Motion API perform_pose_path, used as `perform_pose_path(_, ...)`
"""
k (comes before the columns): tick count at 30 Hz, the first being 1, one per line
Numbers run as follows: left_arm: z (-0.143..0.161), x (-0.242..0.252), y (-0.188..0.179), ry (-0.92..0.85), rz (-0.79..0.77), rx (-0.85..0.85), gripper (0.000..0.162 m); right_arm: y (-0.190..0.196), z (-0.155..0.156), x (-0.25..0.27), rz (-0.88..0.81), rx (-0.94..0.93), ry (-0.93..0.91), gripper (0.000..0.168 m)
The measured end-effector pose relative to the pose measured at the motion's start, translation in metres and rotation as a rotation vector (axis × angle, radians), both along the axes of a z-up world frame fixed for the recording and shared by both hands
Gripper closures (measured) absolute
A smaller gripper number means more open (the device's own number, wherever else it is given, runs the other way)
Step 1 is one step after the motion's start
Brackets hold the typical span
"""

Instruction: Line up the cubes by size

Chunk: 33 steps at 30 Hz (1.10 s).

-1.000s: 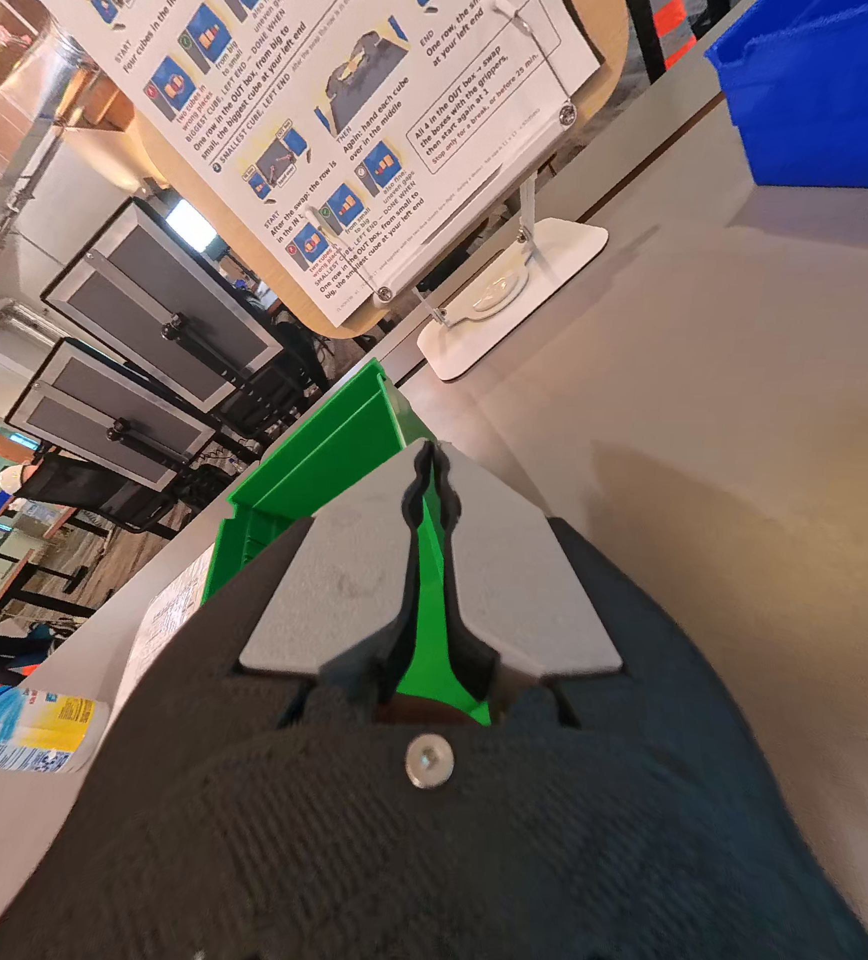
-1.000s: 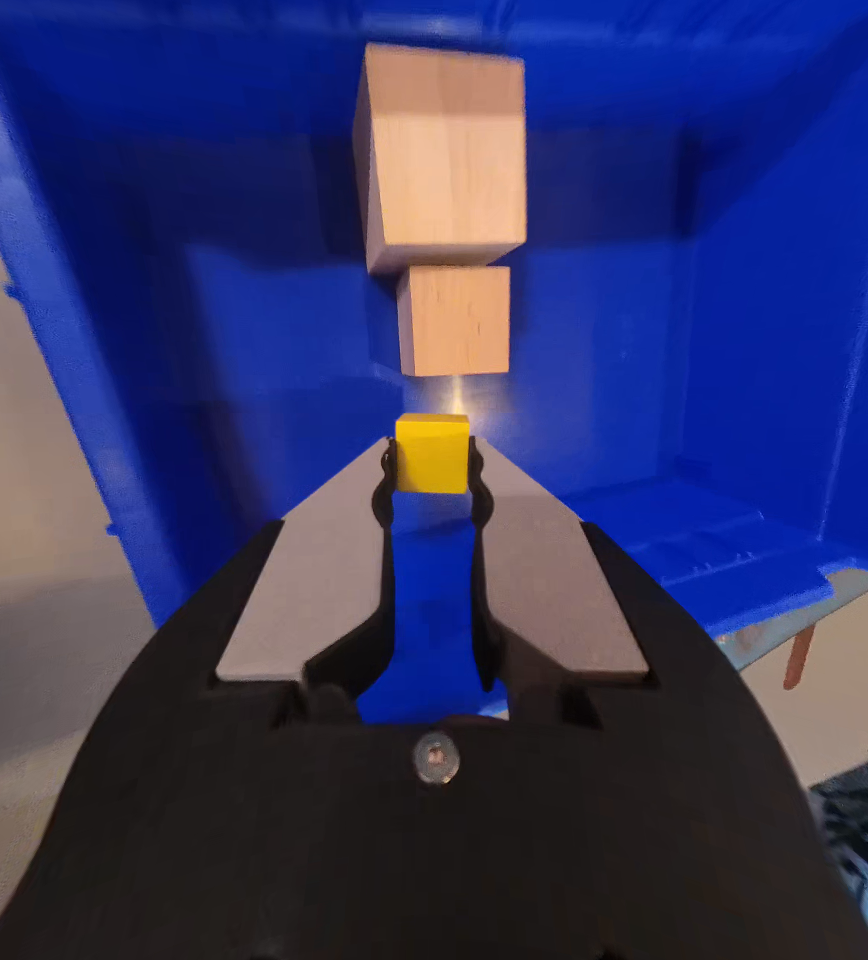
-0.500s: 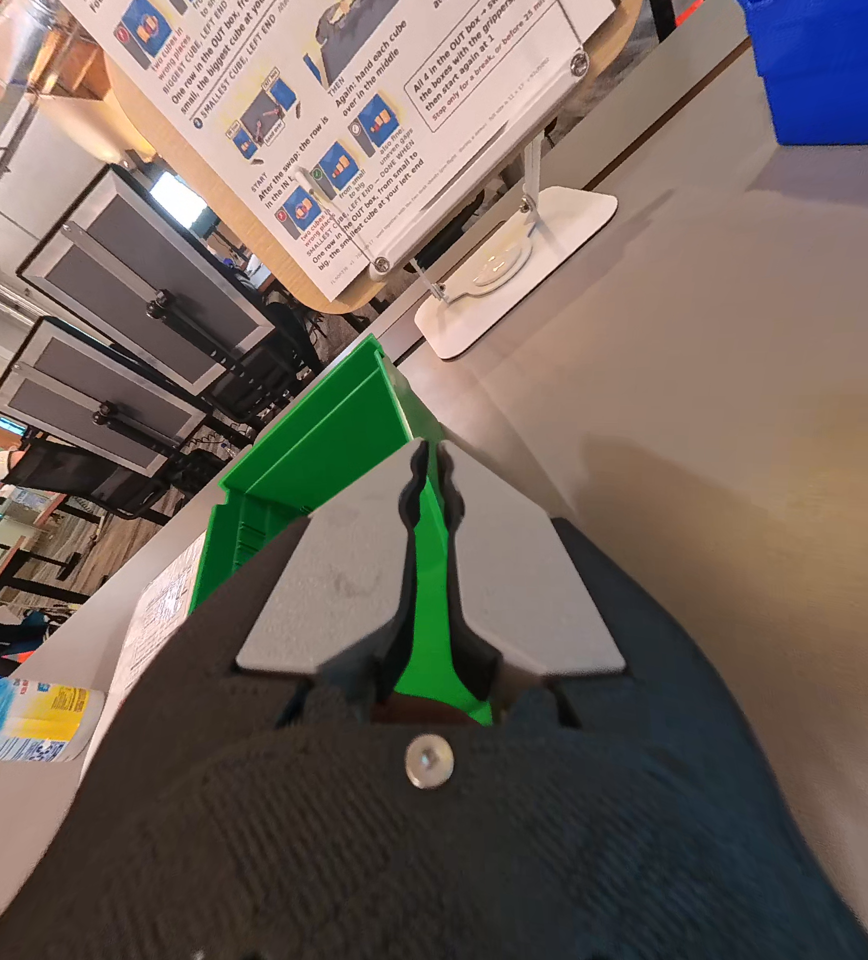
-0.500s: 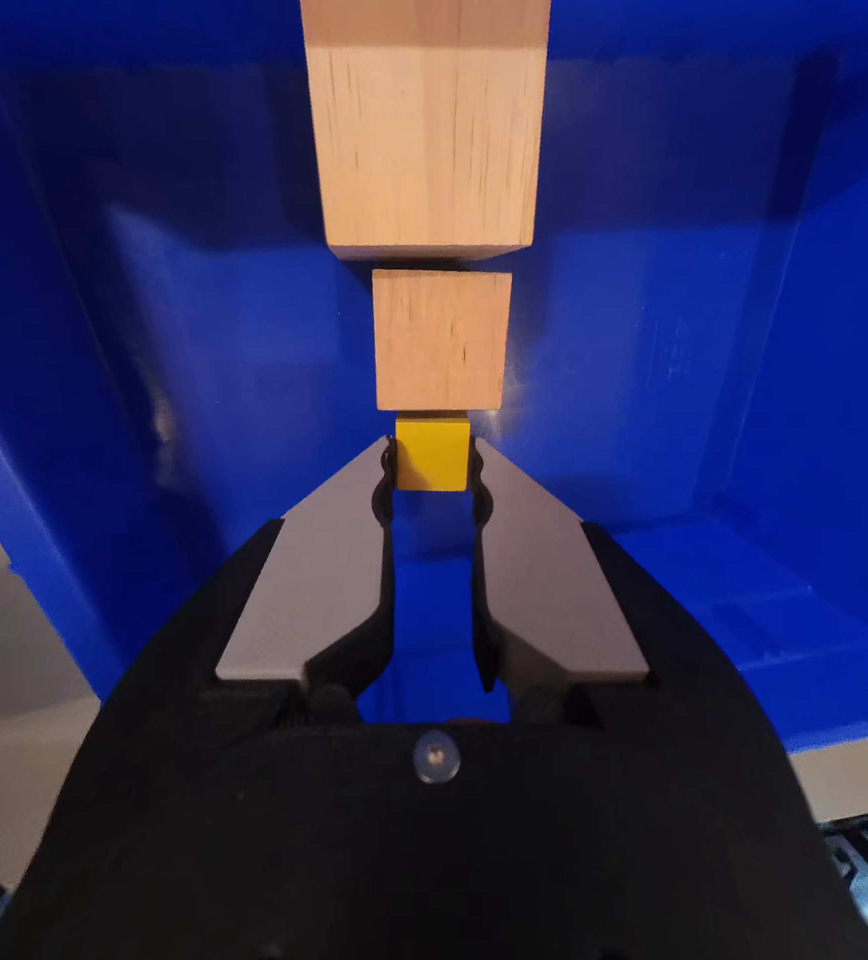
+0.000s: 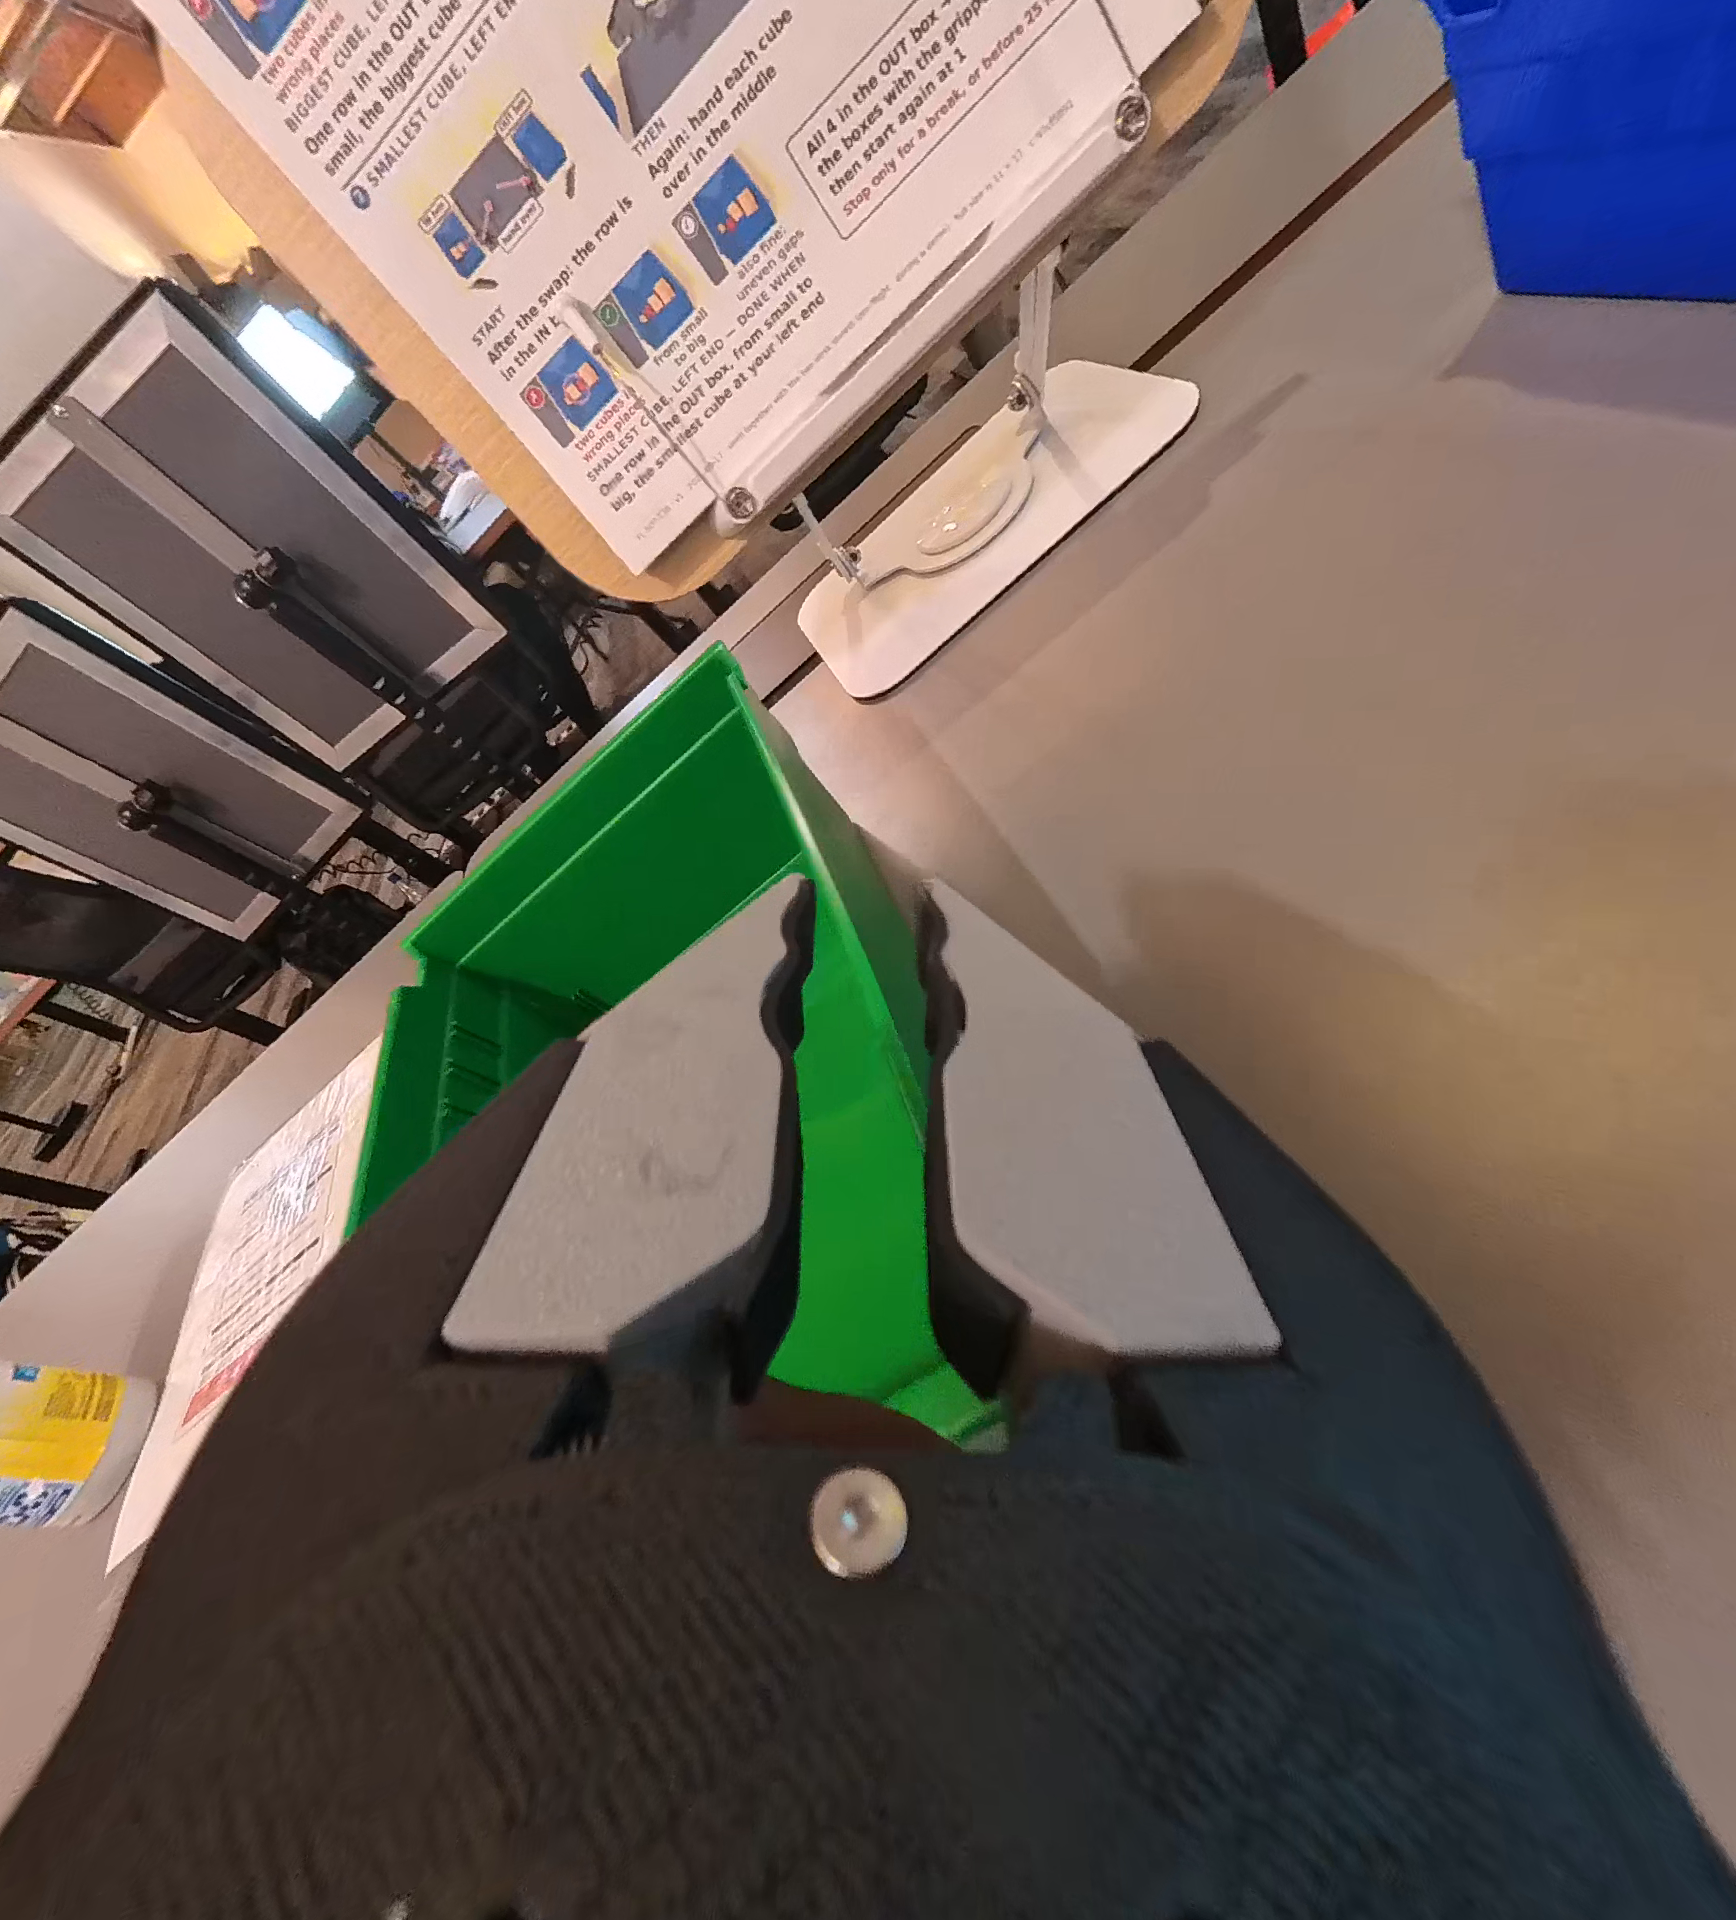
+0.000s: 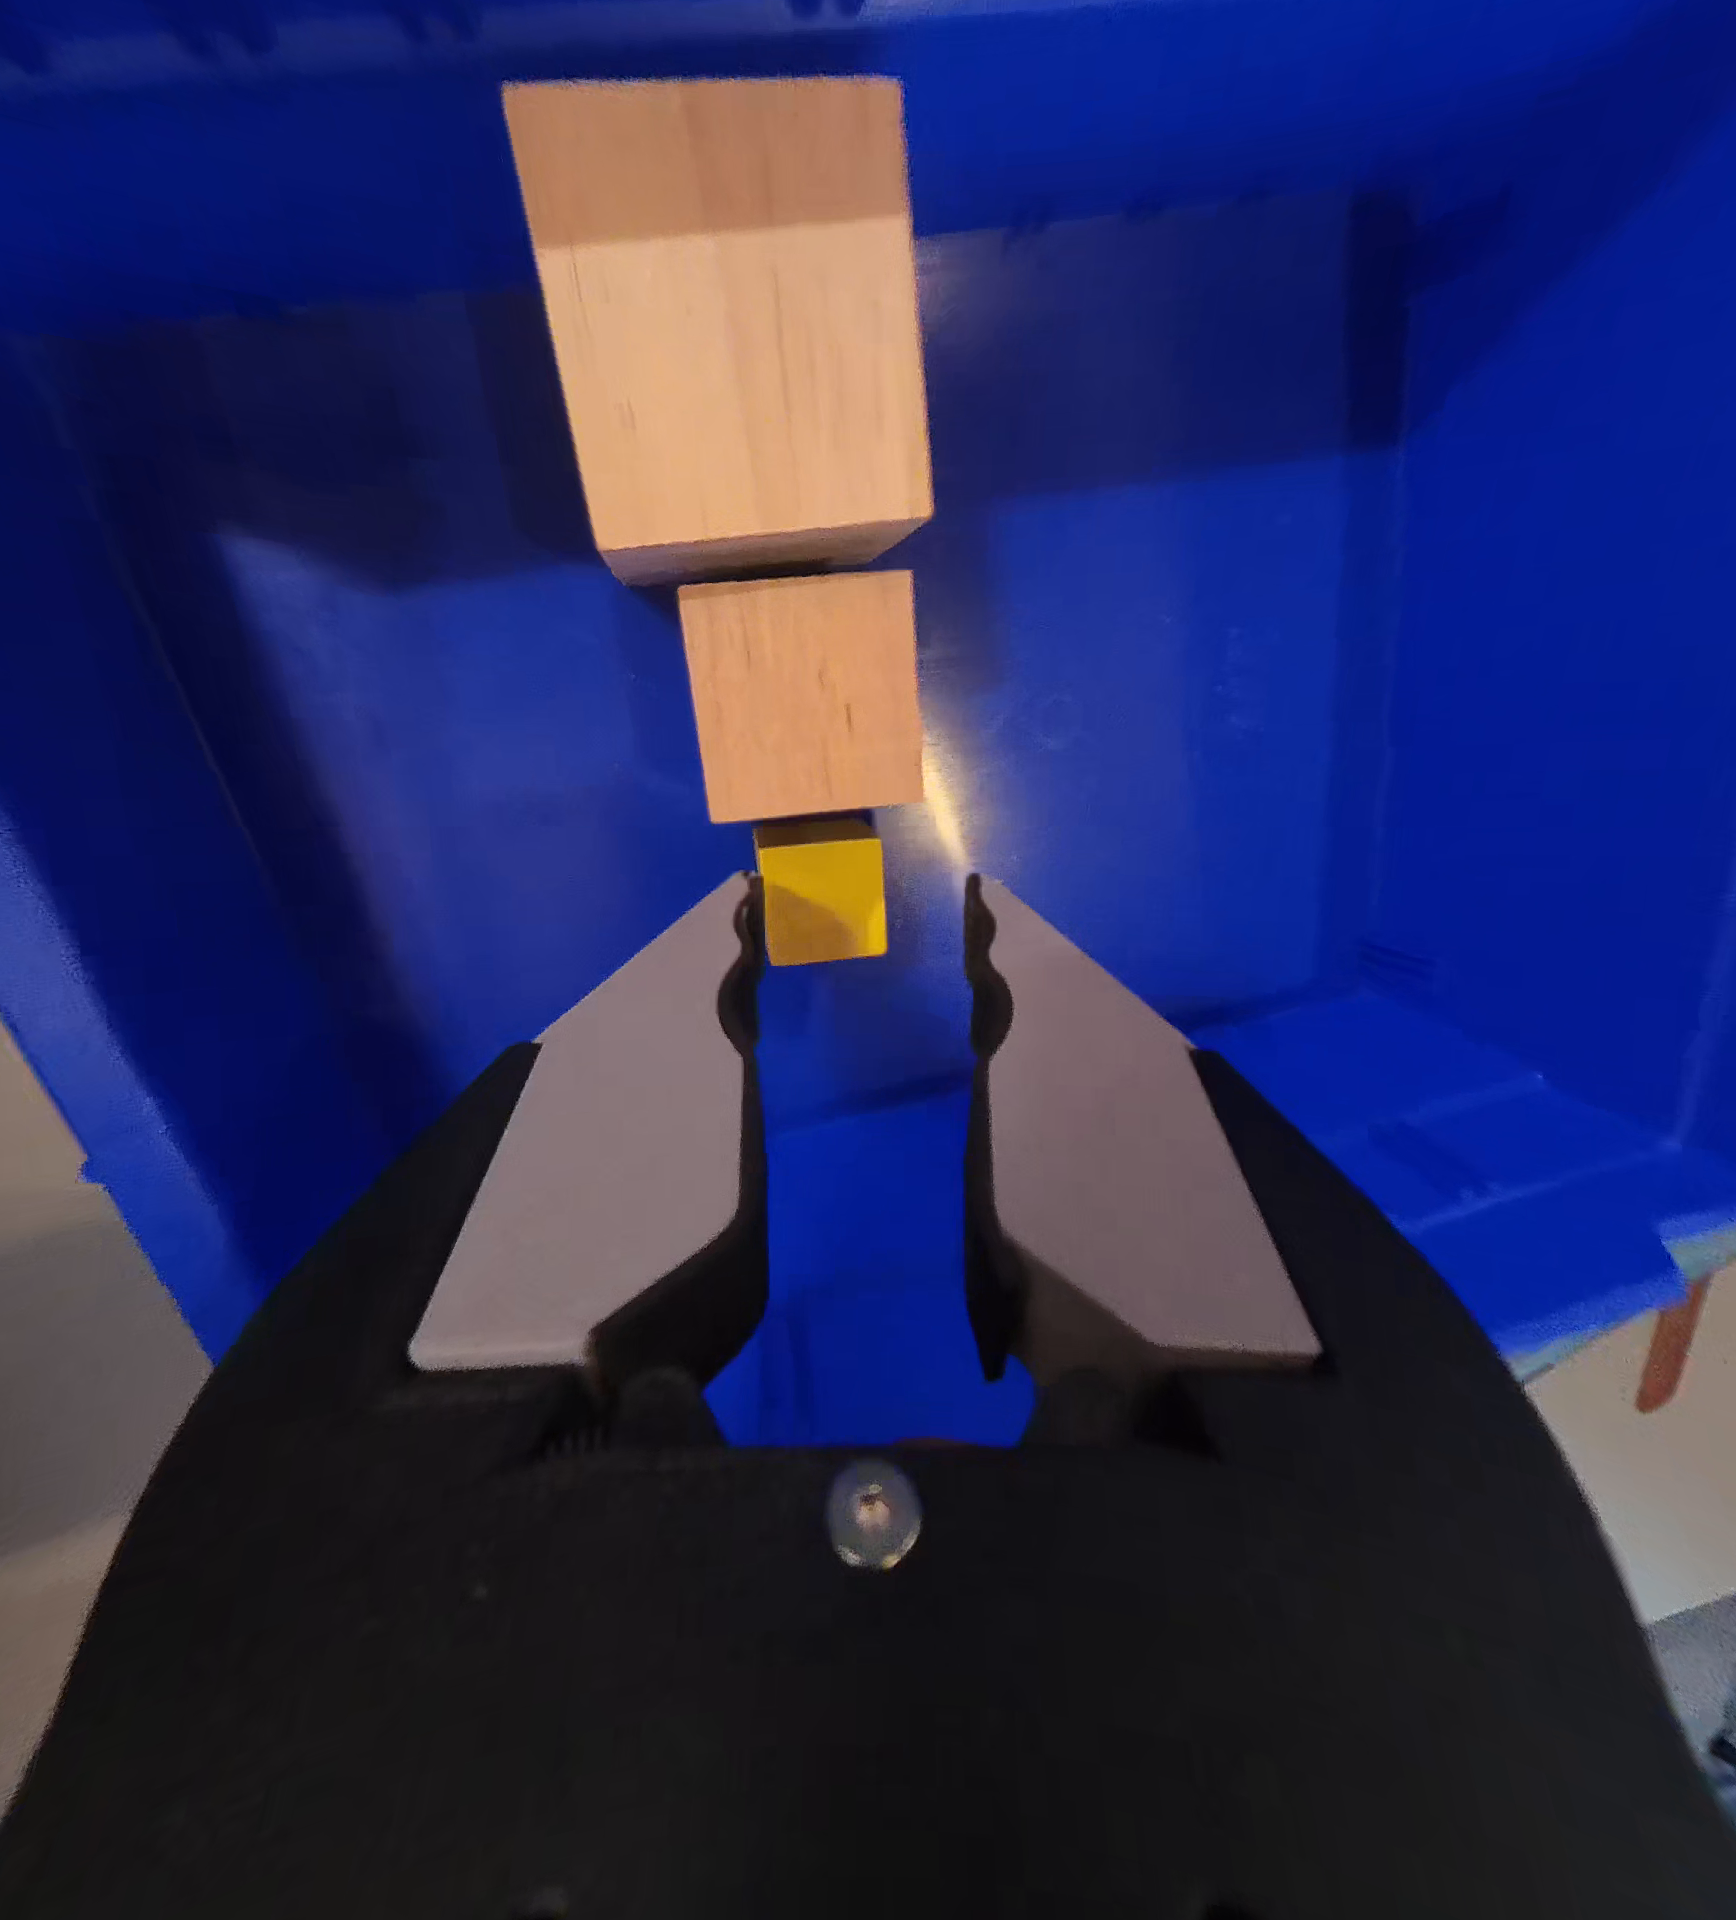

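The right hand-held gripper [image 6: 859, 904] has spread its jaws and released the small yellow cube [image 6: 822, 899], which now sits just ahead between its tips, touching the medium wooden cube [image 6: 802, 696] in the blue bin [image 6: 1518, 623], so that placement looks done.

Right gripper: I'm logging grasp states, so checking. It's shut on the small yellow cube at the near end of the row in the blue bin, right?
Not quite. The right wrist view shows the right gripper open: only one fingertip is near the yellow cube, the other stands clear. The cube does sit at the near end of the row in the blue bin.
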<state>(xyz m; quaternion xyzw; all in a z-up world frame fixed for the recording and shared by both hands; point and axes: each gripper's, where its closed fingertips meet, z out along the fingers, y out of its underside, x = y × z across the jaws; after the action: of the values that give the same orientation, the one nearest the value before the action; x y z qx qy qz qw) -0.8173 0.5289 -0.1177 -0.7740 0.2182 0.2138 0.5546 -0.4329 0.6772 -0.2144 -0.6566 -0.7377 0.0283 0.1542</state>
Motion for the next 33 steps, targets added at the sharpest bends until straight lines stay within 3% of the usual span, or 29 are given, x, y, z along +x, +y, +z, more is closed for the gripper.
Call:
perform_pose_path(4, 0.010, -0.015, -0.010, -0.063, -0.024, -0.016, 0.133, -0.014, 0.052, -0.012, -0.060, 0.044, 0.245, 0.118)
perform_pose_path(7, 0.026, -0.047, -0.011, -0.159, -0.069, -0.083, 0.122, -0.053, 0.105, -0.031, -0.055, 0.041, 0.552, 0.107)
perform_pose_path(9, 0.028, -0.080, -0.003, -0.198, -0.049, -0.207, 0.113, -0.091, 0.131, -0.044, -0.018, -0.001, 0.742, 0.097)
perform_pose_path(11, 0.017, -0.110, 0.005, -0.181, -0.015, -0.388, 0.097, -0.132, 0.142, -0.054, 0.043, -0.059, 0.872, 0.100)
perform_pose_path(16, -0.022, -0.157, 0.025, -0.216, 0.158, -0.703, 0.099, -0.208, 0.133, -0.077, 0.167, -0.138, 1.010, 0.100)
perform_pose_path(18, -0.040, -0.166, 0.028, -0.136, 0.182, -0.793, 0.104, -0.228, 0.128, -0.086, 0.215, -0.182, 1.032, 0.100)
perform_pose_path(22, -0.062, -0.185, 0.022, 0.283, 0.051, -0.965, 0.112, -0.250, 0.116, -0.096, 0.264, -0.282, 1.045, 0.099)
perform_pose_path(24, -0.075, -0.185, 0.010, 0.489, -0.130, -1.071, 0.091, -0.253, 0.111, -0.097, 0.268, -0.315, 1.035, 0.098)
perform_pose_path(25, -0.078, -0.187, 0.011, 0.605, -0.211, -1.069, 0.093, -0.254, 0.109, -0.096, 0.269, -0.330, 1.031, 0.098)
perform_pose_path(26, -0.080, -0.191, 0.015, 0.698, -0.264, -1.054, 0.107, -0.254, 0.106, -0.095, 0.266, -0.339, 1.027, 0.098)
perform_pose_path(27, -0.082, -0.194, 0.017, 0.746, -0.295, -1.058, 0.116, -0.255, 0.105, -0.094, 0.262, -0.344, 1.026, 0.098)
perform_pose_path(33, -0.095, -0.213, 0.028, 0.767, -0.294, -1.126, 0.110, -0.257, 0.101, -0.085, 0.253, -0.360, 1.042, 0.099)
